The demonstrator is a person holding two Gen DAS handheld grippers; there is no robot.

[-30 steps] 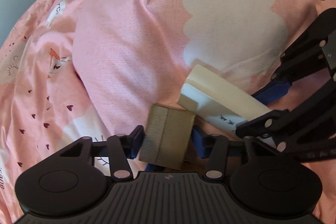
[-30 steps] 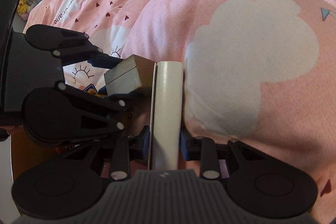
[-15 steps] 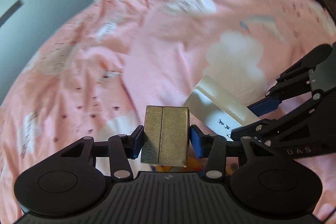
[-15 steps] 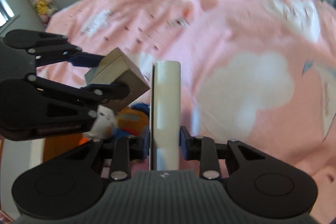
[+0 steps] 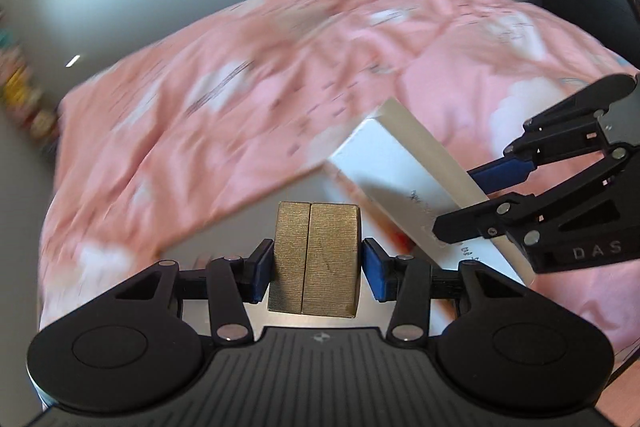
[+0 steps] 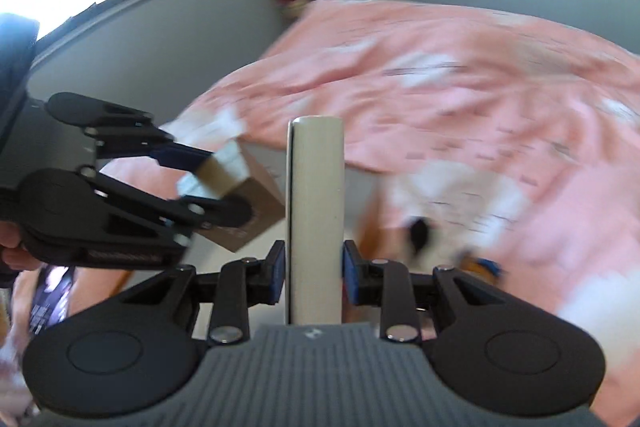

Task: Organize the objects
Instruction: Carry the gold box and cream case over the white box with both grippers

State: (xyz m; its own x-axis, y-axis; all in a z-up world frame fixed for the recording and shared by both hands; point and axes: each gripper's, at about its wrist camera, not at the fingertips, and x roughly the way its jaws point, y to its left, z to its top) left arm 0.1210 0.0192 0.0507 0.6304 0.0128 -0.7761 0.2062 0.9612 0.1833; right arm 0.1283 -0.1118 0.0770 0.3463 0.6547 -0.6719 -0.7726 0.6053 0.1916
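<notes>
Lifted off bedding: left gripper [image 5: 318, 267] clamps gold box [image 5: 313, 259], right gripper [image 6: 314, 277], apparently "DAS", clamps white box [image 6: 316, 219].

Two wrist views held above pink bedding [image 5: 248, 115], each catching the other's tool [image 5: 476, 203]

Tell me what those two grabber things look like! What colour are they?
Both are mostly black plastic. The left gripper has a ribbed black body, two round black discs at its sides, jointed black link bars with silver rivets, and blue pads on its fingers. The right gripper looks the same, though its ribbed body appears greyer. From the left camera, white letters "DAS" show on its side.
</notes>
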